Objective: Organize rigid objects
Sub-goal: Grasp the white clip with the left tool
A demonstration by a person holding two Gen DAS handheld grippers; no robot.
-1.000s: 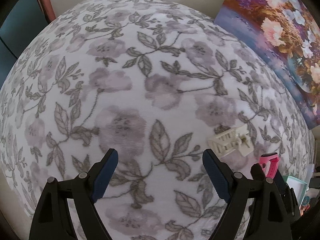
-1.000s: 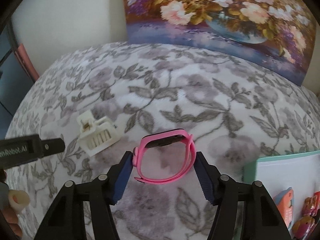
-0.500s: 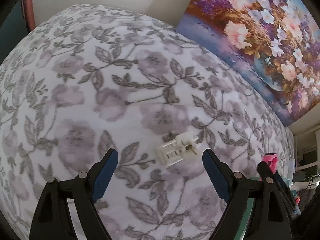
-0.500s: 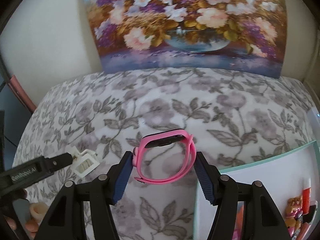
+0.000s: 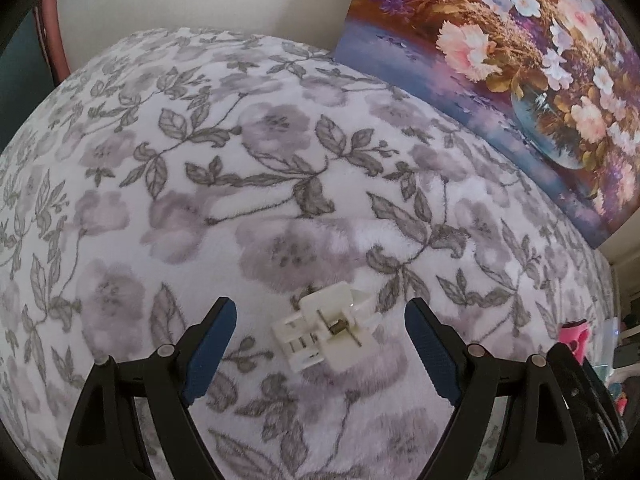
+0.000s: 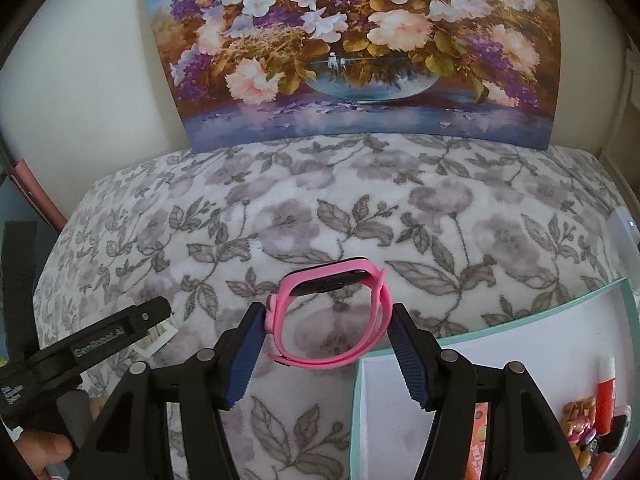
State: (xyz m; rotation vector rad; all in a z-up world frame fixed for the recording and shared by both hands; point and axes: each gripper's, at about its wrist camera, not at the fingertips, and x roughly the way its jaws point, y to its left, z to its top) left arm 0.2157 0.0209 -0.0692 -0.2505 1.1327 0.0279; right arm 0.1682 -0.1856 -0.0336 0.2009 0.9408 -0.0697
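A white plastic hair claw clip (image 5: 326,330) lies on the flowered fleece blanket (image 5: 280,184). My left gripper (image 5: 320,340) is open, its blue pads on either side of the clip and apart from it. My right gripper (image 6: 328,332) is shut on a pink watch (image 6: 332,312) with a dark face, held above the blanket beside the corner of a mint-edged white box (image 6: 496,340). The watch (image 5: 574,336) and the right gripper's body show at the right edge of the left wrist view. Part of the clip (image 6: 158,338) shows behind the left gripper's finger (image 6: 116,334) in the right wrist view.
The box holds a red glue stick (image 6: 606,388) and small toy figures (image 6: 580,424). A flower painting (image 6: 352,48) leans on the wall behind the blanket. A pink frame edge (image 6: 36,196) stands at the far left.
My left gripper has moved toward the clip, which now lies between its open fingers. My right gripper has carried the watch rightward to the box corner.
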